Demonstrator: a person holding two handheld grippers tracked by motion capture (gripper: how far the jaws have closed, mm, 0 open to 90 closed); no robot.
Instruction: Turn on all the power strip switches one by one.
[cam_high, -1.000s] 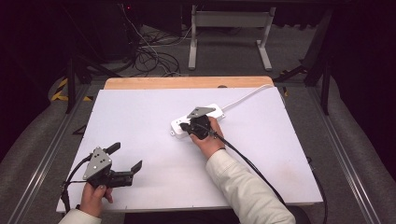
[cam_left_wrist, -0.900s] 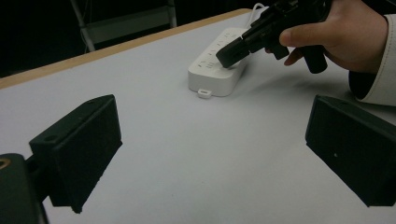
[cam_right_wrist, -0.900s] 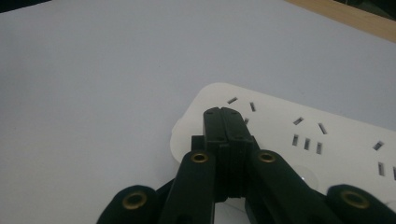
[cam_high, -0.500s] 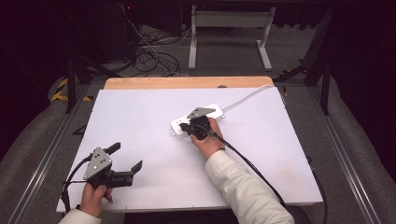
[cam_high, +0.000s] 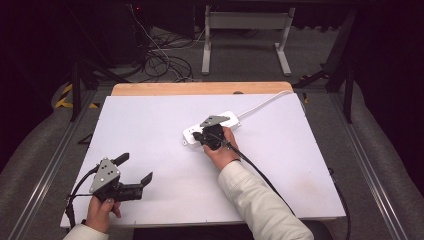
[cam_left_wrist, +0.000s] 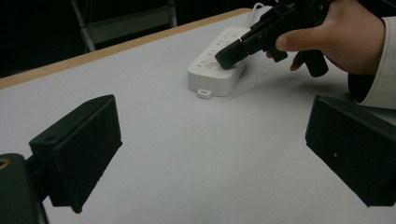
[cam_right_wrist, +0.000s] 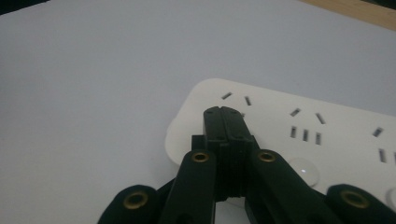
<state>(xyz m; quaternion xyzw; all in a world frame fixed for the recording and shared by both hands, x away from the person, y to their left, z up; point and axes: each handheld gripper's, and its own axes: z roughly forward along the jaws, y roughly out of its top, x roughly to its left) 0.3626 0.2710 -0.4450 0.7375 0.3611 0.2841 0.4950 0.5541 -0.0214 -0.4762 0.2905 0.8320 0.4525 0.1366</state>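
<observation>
Right gripper has its jaws pressed together, holding nothing, with the tips resting on the power strip near its end socket, beside a round button. Judging from that, a press on the strip is under way, with the result not yet visible. Well off from the strip, the left gripper hovers wide open and empty. Smooth white plastic with rounded corners forms the strip, which lies on the matte white table.
</observation>
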